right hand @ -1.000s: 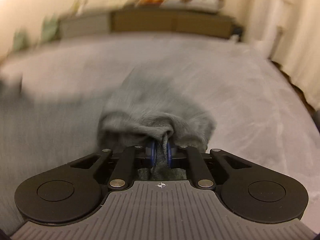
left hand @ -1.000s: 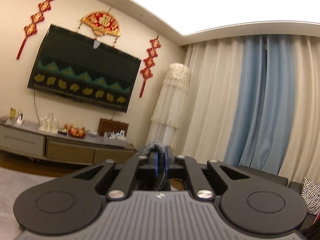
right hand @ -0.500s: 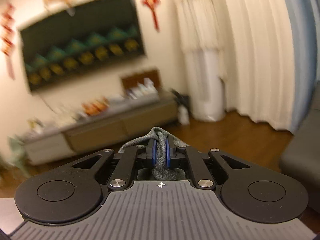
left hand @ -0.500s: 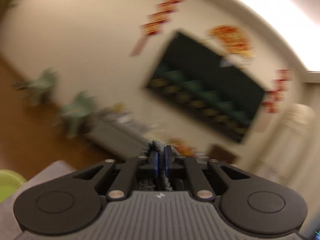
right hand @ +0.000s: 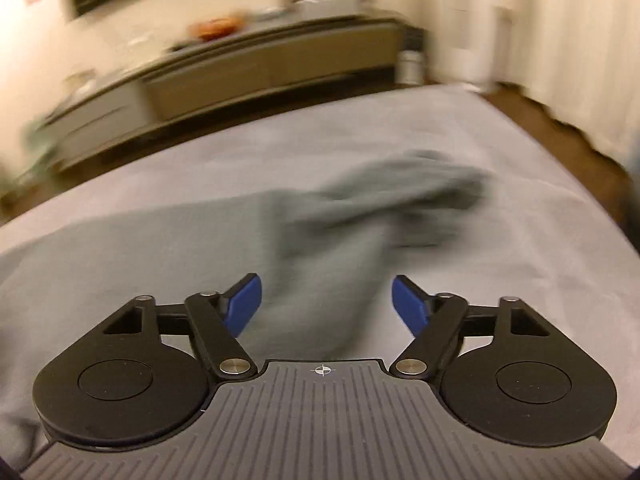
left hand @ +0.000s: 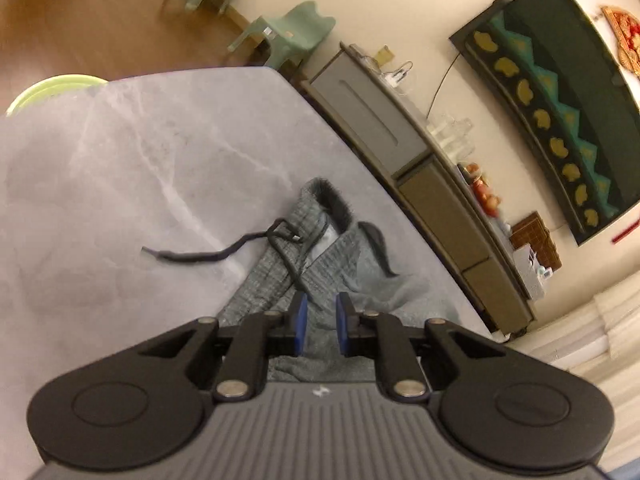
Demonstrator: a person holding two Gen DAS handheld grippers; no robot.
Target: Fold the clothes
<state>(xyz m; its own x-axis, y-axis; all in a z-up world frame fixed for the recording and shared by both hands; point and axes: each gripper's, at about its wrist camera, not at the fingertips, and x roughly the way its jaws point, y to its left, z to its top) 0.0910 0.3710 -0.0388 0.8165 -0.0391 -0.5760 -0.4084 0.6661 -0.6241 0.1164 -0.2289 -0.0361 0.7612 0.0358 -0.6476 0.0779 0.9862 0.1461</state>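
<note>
A grey knit garment (left hand: 344,264) with a dark waistband and a black drawstring (left hand: 200,256) lies crumpled on the grey marbled table (left hand: 140,160). My left gripper (left hand: 320,320) hovers just over its near end, jaws a little apart, nothing pinched between the blue pads (left hand: 299,320). In the blurred right wrist view the same grey garment (right hand: 340,232) stretches across the table (right hand: 520,240) away from me. My right gripper (right hand: 326,304) stands wide open above its near part, holding nothing.
A low TV cabinet (left hand: 420,168) with small items on top runs beyond the table's far edge, below a wall TV (left hand: 560,100). Two green chairs (left hand: 296,28) stand on the wooden floor. A light-green round object (left hand: 52,88) sits past the table's left corner. Curtains (right hand: 580,40) hang at right.
Both grippers were shut on the grey garment and held high facing the wall. They have swung down to the table and opened, and the garment now lies on the surface.
</note>
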